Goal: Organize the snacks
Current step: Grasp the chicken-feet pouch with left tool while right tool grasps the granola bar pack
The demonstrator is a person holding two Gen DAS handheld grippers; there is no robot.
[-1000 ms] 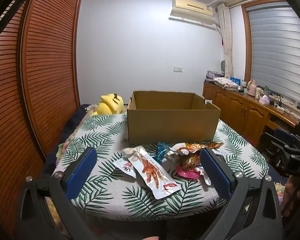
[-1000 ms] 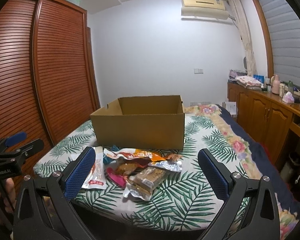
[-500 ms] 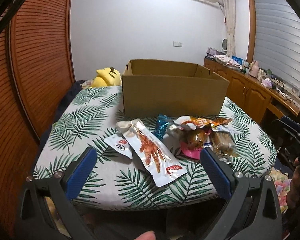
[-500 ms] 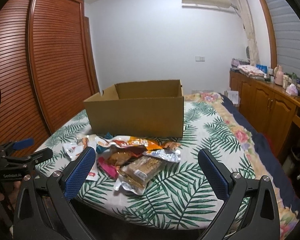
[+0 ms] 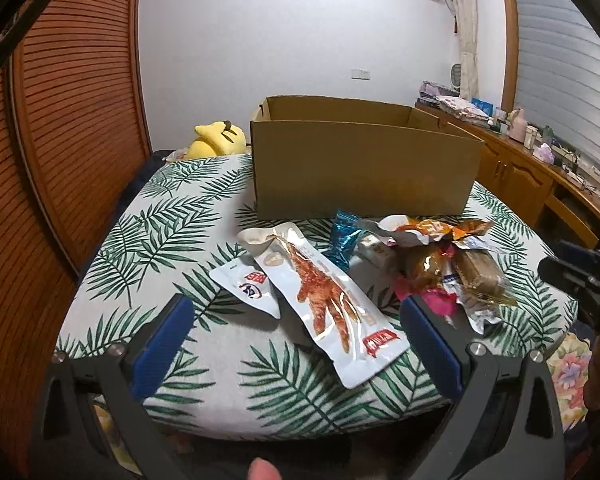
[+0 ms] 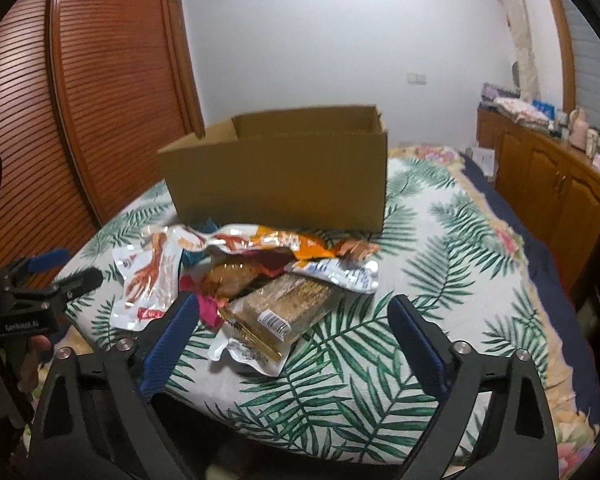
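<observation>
An open cardboard box (image 5: 364,168) (image 6: 276,172) stands behind a pile of snacks on the leaf-print cover (image 5: 160,232). In the pile are a long chicken-foot packet (image 5: 328,304) (image 6: 148,280), a small white sachet (image 5: 248,288), a blue wrapper (image 5: 342,240), an orange packet (image 6: 276,242) and a clear wafer pack (image 6: 284,308) (image 5: 480,276). My left gripper (image 5: 296,340) hangs open just short of the chicken-foot packet, gripping nothing. My right gripper (image 6: 292,340) faces the wafer pack, its jaws closing but still wide, and the pads touch nothing.
A yellow plush toy (image 5: 216,140) lies left of the box. Slatted wooden doors (image 5: 60,120) line the left side. A low wooden cabinet (image 5: 532,176) with clutter runs along the right wall. A floral blanket (image 6: 500,240) covers the right edge.
Both grippers have moved forward and down toward the snack pile, which now looks larger and lower in view. The right jaws have narrowed slightly.
</observation>
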